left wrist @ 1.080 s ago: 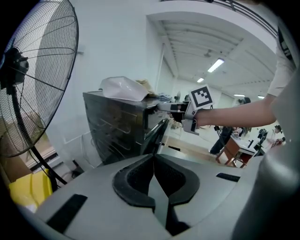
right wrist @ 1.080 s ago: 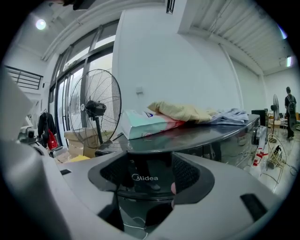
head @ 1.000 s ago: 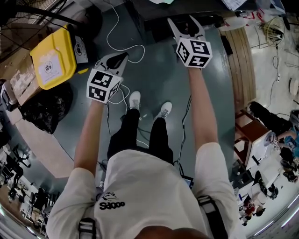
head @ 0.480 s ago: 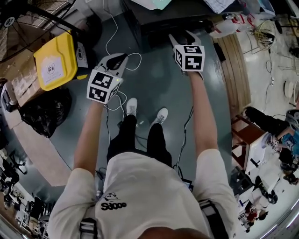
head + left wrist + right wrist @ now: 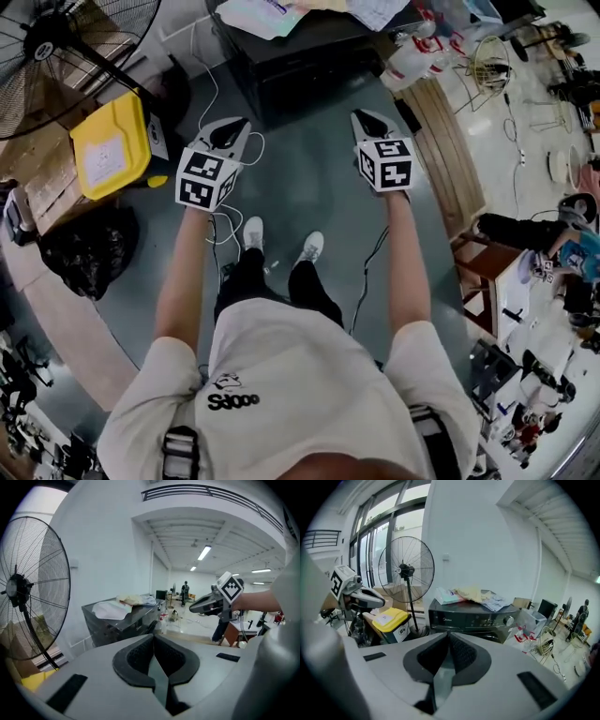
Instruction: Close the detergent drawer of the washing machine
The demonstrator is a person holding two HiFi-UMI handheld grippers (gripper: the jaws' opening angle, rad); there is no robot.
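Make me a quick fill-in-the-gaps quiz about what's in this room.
The fan stands on the person's ____ side.
The bin near it has a ____ lid.
The person's shoes are ____.
The left gripper, fingers together, holds ____.
Missing words: left; yellow; white; nothing.

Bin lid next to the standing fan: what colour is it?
The bin lid is yellow; it shows best in the head view.
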